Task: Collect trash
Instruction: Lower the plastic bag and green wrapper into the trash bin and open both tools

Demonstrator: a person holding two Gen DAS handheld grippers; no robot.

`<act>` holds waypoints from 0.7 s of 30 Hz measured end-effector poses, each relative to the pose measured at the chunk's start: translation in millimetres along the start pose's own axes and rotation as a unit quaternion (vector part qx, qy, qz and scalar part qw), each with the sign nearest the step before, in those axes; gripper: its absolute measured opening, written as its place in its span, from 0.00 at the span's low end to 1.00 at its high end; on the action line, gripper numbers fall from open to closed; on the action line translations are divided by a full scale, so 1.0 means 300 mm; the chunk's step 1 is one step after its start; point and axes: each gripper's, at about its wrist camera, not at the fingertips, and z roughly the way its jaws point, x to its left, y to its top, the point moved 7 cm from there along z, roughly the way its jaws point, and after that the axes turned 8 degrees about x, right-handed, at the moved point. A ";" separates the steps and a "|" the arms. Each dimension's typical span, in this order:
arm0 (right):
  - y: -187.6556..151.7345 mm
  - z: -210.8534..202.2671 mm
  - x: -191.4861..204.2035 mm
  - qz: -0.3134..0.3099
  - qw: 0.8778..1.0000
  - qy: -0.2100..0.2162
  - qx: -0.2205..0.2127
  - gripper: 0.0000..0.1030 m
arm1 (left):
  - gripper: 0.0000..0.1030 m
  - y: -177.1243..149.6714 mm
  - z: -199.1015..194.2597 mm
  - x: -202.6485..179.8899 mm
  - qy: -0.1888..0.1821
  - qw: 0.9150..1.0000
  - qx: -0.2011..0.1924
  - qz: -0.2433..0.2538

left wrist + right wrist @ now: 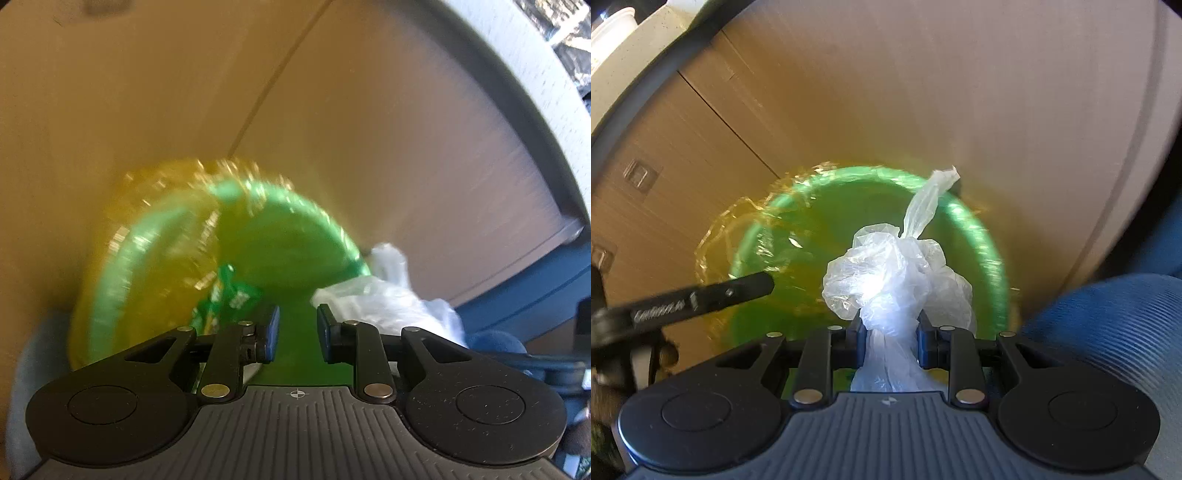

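**Right tool clamps crumpled plastic over the green bin**

Right tool (891, 341) grips a crumpled clear plastic bag (897, 273), its blue pads pressed against the bunched neck of the plastic, with the rest of the bag billowing out ahead of the fingers and a twisted tail sticking up. Left tool (297, 334) stands released, its pads apart with nothing between them; only the green of the bin shows in the gap. In the left wrist view the same white plastic sits just to the right of the fingertips.

Just beyond both tools lies a round green bin (990, 251), seen from above, lined with a yellowish translucent bag (716, 229) whose crinkled edge spills over the rim. The held plastic hangs over the bin's opening. Inside the bin, in the left wrist view, a green printed wrapper (229, 291) lies near the left tool's tip. In the right wrist view the black finger of the left tool reaches in from the left over the rim. A blue ribbed sleeve (1108, 332) fills the right edge there.

Farther out, wood-grain cabinet panels (406, 110) stand behind the bin, under a pale edge of the desk (517, 59).
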 end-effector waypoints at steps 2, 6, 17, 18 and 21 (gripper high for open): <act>0.022 0.047 0.038 -0.008 1.000 0.005 0.014 0.33 | 0.24 0.004 -0.026 0.010 0.011 1.000 -0.010 -0.003; 0.025 0.080 0.079 -0.011 0.999 0.022 0.028 0.58 | 0.24 0.002 -0.114 0.003 0.019 0.999 -0.034 0.006; 0.024 -0.074 0.104 -0.061 0.996 -0.020 -0.057 0.58 | 0.25 -0.076 -0.449 0.004 0.029 0.991 -0.132 0.010; 0.024 -0.086 0.111 -0.067 0.995 -0.023 -0.064 0.58 | 0.25 -0.082 -0.470 0.003 0.031 0.990 -0.138 0.010; 0.007 -0.116 0.131 -0.077 0.994 -0.033 -0.077 0.58 | 0.25 -0.093 -0.515 -0.005 0.032 0.988 -0.149 0.006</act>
